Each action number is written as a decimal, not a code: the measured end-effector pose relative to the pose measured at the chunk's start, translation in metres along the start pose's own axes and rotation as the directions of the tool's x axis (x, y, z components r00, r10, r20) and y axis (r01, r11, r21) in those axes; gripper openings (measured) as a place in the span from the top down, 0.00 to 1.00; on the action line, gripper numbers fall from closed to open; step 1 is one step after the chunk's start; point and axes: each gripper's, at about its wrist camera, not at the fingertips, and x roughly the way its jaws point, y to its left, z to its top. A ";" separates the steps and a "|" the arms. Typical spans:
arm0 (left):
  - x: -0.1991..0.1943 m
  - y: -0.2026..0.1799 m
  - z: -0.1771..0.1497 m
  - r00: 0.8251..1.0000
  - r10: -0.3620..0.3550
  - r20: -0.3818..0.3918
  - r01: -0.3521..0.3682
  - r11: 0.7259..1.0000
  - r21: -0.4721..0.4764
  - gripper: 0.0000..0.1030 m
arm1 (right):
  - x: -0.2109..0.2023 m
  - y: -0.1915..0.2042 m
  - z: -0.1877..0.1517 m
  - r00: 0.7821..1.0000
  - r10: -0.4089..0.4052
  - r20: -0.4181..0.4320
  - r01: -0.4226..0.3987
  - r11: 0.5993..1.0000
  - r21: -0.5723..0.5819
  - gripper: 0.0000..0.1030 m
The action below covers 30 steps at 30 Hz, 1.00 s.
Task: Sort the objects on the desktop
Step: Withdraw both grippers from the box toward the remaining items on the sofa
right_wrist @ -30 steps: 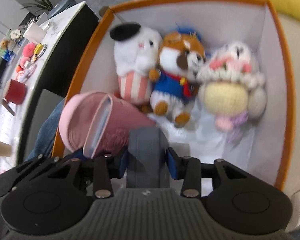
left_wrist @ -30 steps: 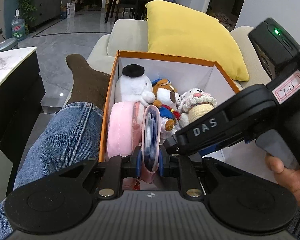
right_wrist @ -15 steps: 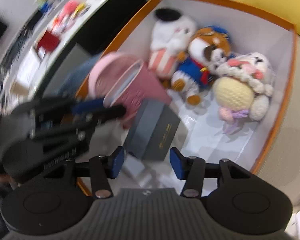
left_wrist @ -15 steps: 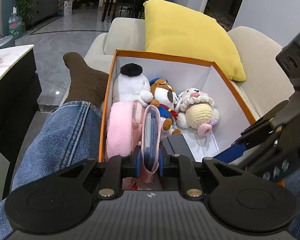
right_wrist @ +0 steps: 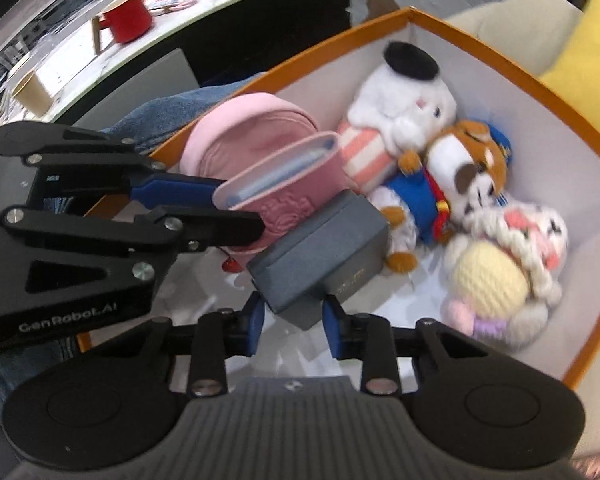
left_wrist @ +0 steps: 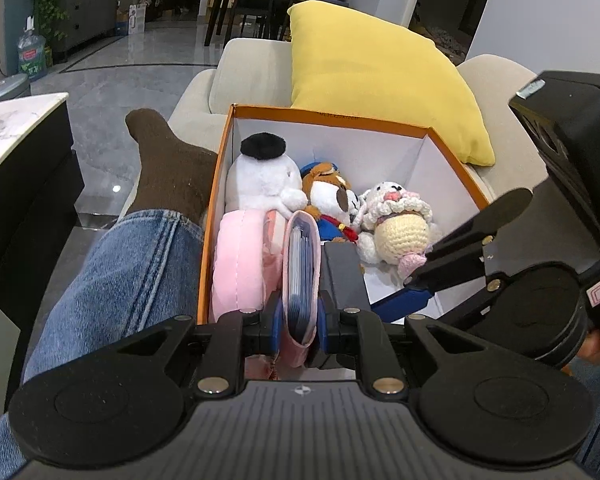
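An orange box [left_wrist: 452,148] with white inside walls [right_wrist: 500,92] holds three plush toys: a white one [left_wrist: 260,176], a brown dog in blue [left_wrist: 332,200] and a crocheted cream one [left_wrist: 400,232]. My left gripper [left_wrist: 299,316] is shut on a pink pouch [left_wrist: 300,272] inside the box, next to a pink bag [left_wrist: 240,264]. It also shows in the right wrist view [right_wrist: 236,208]. A grey box [right_wrist: 320,256] lies in the orange box beside the pouch. My right gripper [right_wrist: 294,326] is open, its fingers just short of the grey box.
The orange box rests on a beige sofa [left_wrist: 252,80] with a yellow cushion [left_wrist: 376,76]. A jeans leg with brown sock [left_wrist: 140,232] lies left of it. A marble counter [right_wrist: 180,12] carries a red mug [right_wrist: 126,18] and small items.
My right gripper let go of the grey box, left it in the orange box, opened and pulled back. My left gripper kept hold of the pink pouch.
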 end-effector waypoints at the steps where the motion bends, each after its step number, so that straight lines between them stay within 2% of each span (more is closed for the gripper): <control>1: 0.001 0.000 0.001 1.000 0.001 0.001 -0.001 1.000 0.005 0.81 | 0.002 0.000 0.001 1.000 -0.005 -0.002 0.005 1.000 -0.024 0.67; 7: 0.002 0.000 0.000 1.000 -0.007 0.003 0.007 1.000 0.006 0.81 | 0.003 -0.004 -0.001 1.000 -0.011 0.000 0.011 0.999 -0.051 0.67; 10: -0.001 0.000 0.000 1.000 -0.005 0.016 0.005 1.000 -0.003 0.75 | 0.000 -0.002 -0.004 1.000 -0.018 0.001 0.018 0.997 -0.071 0.65; 12: -0.006 -0.001 0.002 1.000 -0.004 0.029 0.004 1.000 -0.003 0.72 | -0.002 0.000 -0.005 0.999 -0.038 -0.002 0.037 0.996 -0.082 0.53; 16: -0.022 -0.006 0.005 0.999 0.010 0.048 -0.010 1.000 0.012 0.66 | -0.013 0.000 -0.009 0.999 -0.047 0.011 0.048 0.996 -0.069 0.51; 18: -0.036 -0.014 0.007 0.996 0.034 0.081 -0.037 0.998 0.045 0.60 | -0.032 -0.002 -0.014 0.998 -0.040 0.057 0.042 0.998 -0.049 0.51; 19: -0.043 -0.018 0.007 0.994 0.041 0.100 -0.047 0.997 0.063 0.53 | -0.042 -0.003 -0.018 0.996 -0.038 0.082 0.041 0.999 -0.033 0.51; 22: -0.063 -0.038 0.012 0.991 0.034 0.133 -0.049 0.992 0.116 0.50 | -0.083 -0.009 -0.041 0.981 -0.046 0.186 0.041 0.999 0.032 0.45; 23: -0.066 -0.045 0.014 0.991 0.023 0.134 -0.041 0.990 0.133 0.50 | -0.092 -0.008 -0.045 0.976 -0.061 0.211 0.051 0.997 0.050 0.41; 25: -0.075 -0.063 0.016 0.990 -0.006 0.144 -0.019 0.984 0.175 0.50 | -0.114 -0.007 -0.064 0.960 -0.114 0.258 0.092 0.991 0.094 0.39; 28: -0.081 -0.091 0.021 0.988 -0.061 0.143 0.027 0.973 0.231 0.50 | -0.155 -0.014 -0.101 0.936 -0.210 0.284 0.163 0.970 0.180 0.37; 30: -0.081 -0.110 0.025 0.986 -0.102 0.129 0.065 0.962 0.264 0.50 | -0.170 -0.030 -0.117 0.927 -0.261 0.270 0.196 0.949 0.247 0.36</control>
